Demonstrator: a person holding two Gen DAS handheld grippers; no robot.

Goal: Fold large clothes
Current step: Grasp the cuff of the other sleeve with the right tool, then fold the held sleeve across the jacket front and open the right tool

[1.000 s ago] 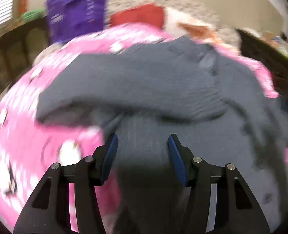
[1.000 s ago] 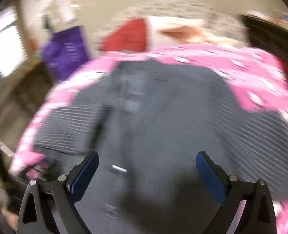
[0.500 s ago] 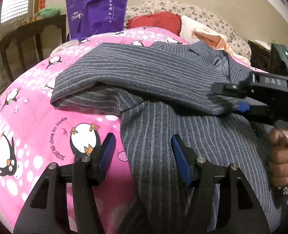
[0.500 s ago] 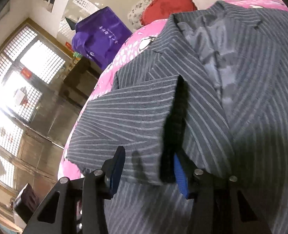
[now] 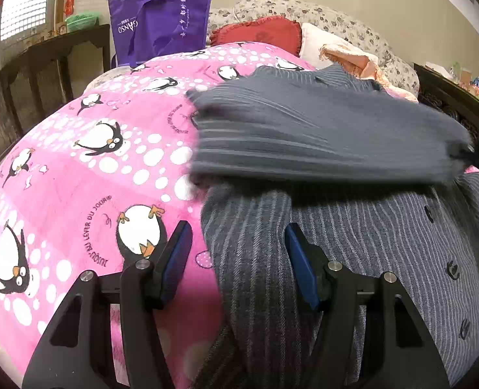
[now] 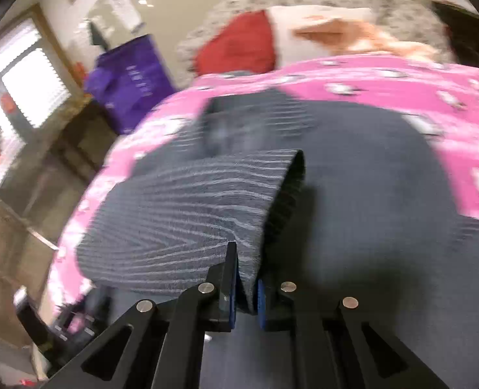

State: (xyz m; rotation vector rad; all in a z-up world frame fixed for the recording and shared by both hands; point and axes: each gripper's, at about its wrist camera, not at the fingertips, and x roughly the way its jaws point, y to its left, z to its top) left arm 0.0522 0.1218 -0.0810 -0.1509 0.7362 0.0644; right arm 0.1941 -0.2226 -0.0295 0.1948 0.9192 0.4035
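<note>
So, sleeve fold underway, far from finished.
Right gripper (image 6: 245, 291) is clenched on the jacket sleeve (image 6: 187, 217), lifted over the striped jacket (image 5: 369, 259); left gripper (image 5: 237, 259) gapes, released, straddling its side edge on the pink blanket (image 5: 77, 178). Body folds remain.

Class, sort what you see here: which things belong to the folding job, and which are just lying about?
Job: jacket; its sleeve, pinched in the right gripper; left gripper, open.

Lying about: purple bag; red cushion; penguin blanket; green basket.
</note>
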